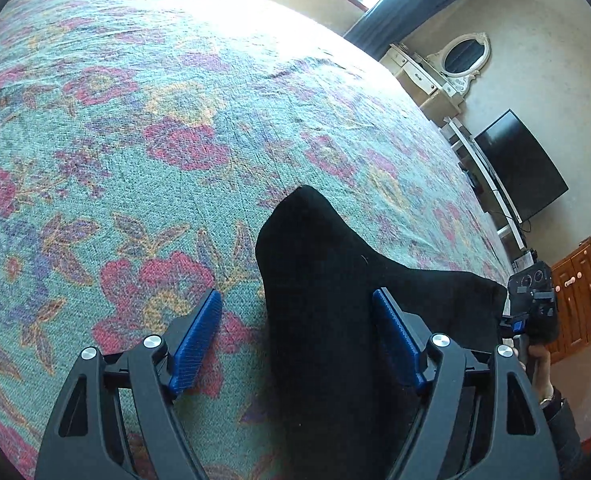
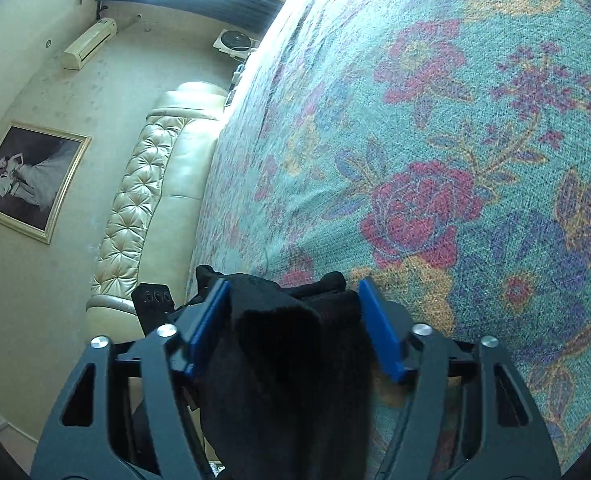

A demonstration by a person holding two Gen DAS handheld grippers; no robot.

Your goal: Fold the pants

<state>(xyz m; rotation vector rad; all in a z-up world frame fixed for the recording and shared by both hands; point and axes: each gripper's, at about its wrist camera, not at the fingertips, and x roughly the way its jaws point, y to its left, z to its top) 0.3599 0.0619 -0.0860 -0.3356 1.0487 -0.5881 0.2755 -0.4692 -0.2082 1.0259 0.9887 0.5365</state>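
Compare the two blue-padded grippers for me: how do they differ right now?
The left gripper stands wide, its pads clear of the black pants between them; the right gripper is narrower, with bunched cloth filling its gap. The left one looks across the bed, the right along its edge. Both share blue pads.

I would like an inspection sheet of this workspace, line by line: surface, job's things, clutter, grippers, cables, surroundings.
Surface: bed with floral bedspread, lightly wrinkled.
Job's things: black pants lying on the bedspread, not flat; one part rises to a peak.
Clutter: nothing seen on the bedspread.
Grippers: left gripper open, pants between its fingers, pads not pressing; right gripper has pants between its blue pads, left pad touching, right pad apart.
Cables: a thin dark cable hangs below the television.
Surroundings: tufted headboard, framed picture, air conditioner, mirror, wooden cabinet.
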